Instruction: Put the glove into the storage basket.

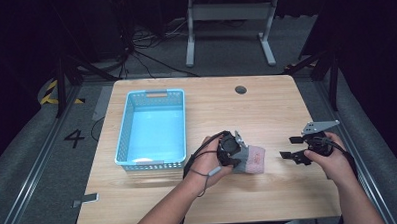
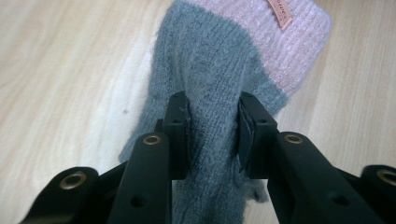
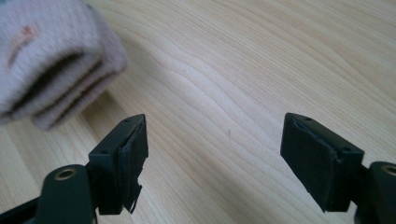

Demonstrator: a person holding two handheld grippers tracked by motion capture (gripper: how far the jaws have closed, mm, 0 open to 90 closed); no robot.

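Observation:
A knitted glove (image 2: 219,70), grey with a pink cuff and a small label, lies on the wooden table (image 1: 266,109) near its front middle. My left gripper (image 2: 213,133) is shut on the grey part, both pads pinching a bunched fold of knit. In the high view the left gripper (image 1: 240,155) sits at the glove (image 1: 253,159). My right gripper (image 3: 215,154) is open over bare wood, with the pink cuff (image 3: 51,60) at upper left, apart from it. In the high view the right gripper (image 1: 295,147) hovers to the right of the glove.
A light blue plastic basket (image 1: 129,124) stands on the left half of the table, with a small white thing at its bottom. A round cable hole (image 1: 240,89) is near the far edge. Beyond the table stand a white table frame and cables on the floor.

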